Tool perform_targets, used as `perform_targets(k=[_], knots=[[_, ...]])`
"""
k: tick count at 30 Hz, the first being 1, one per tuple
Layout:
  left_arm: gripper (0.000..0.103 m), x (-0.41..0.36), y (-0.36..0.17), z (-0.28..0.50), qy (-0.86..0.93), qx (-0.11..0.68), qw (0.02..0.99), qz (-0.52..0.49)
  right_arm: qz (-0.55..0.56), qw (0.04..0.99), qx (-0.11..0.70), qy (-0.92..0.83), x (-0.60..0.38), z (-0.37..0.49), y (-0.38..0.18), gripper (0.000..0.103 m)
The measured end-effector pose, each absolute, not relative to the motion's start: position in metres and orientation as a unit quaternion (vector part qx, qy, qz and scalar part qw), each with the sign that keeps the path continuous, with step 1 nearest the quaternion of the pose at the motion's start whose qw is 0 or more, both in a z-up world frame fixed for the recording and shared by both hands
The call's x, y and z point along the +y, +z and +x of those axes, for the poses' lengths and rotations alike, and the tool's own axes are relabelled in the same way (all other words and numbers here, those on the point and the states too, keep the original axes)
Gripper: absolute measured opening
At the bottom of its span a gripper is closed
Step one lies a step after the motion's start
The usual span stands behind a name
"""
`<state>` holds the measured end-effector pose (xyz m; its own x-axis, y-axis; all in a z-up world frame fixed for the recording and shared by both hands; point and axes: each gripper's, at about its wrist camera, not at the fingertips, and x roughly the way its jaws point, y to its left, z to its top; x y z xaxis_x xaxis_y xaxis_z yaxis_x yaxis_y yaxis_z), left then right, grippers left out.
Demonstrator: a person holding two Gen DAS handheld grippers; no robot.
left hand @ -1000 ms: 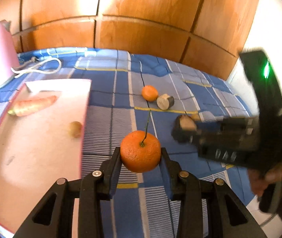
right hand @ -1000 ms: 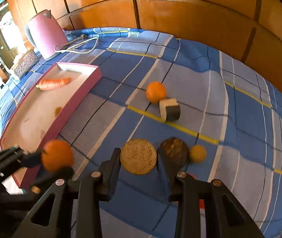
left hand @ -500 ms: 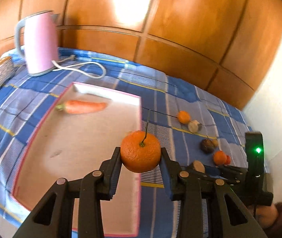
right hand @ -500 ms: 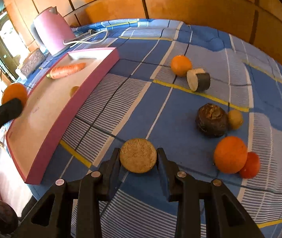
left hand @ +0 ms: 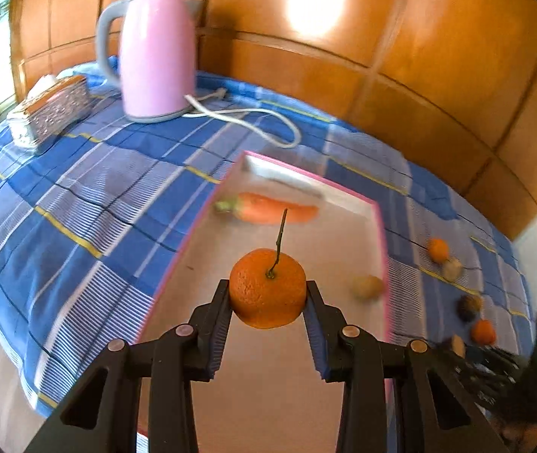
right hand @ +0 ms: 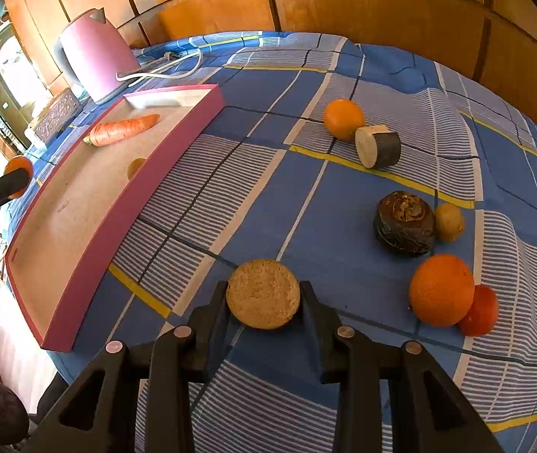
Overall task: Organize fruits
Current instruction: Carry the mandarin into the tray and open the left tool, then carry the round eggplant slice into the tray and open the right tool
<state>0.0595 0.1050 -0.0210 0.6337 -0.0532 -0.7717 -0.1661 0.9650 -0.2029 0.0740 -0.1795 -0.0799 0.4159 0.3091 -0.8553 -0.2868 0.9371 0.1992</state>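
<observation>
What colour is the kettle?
Pink, with a grey handle and base; the kettle shows best in the left wrist view.

I see a stemmed mandarin [left hand: 267, 289], bright orange with a thin dark stalk standing up, pinched between my left jaws above the pink-rimmed tray [right hand: 125, 204]. Inside the tray lie a carrot [right hand: 122, 130] near the far end, tip toward the right rim, and a small tan fruit [left hand: 367, 286] close to that rim. My right jaws clamp a round tan cut slice [right hand: 263, 293], its rough face toward me. On the blue checked cloth [right hand: 268, 173] rest a small orange [right hand: 343, 118] touching a cut stub [right hand: 377, 145], a dark brown lump [right hand: 405, 222] touching a small yellowish fruit [right hand: 449, 222], and a large orange [right hand: 441, 289] against a red fruit [right hand: 481, 311].
</observation>
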Motion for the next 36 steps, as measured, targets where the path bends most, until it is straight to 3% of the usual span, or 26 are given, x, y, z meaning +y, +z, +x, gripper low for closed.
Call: perform_targets(k=[10,14,36], knots=[[0.039,0.108,-0.033,0.099,0.056,0.442,0.888,-0.117,0.001,0.847,0.503,0.175,-0.176,0.070,-0.080,0.036],[0.061,0.100,-0.028,0.103,0.055,0.431,0.893,-0.114,0.004,0.847,0.503,0.174,-0.176,0.070,-0.080,0.036],[0.062,0.087,-0.022,0.044,0.056,0.423,0.896,-0.124,0.003,0.858,0.490,0.152,-0.173,0.067,-0.079,0.035]])
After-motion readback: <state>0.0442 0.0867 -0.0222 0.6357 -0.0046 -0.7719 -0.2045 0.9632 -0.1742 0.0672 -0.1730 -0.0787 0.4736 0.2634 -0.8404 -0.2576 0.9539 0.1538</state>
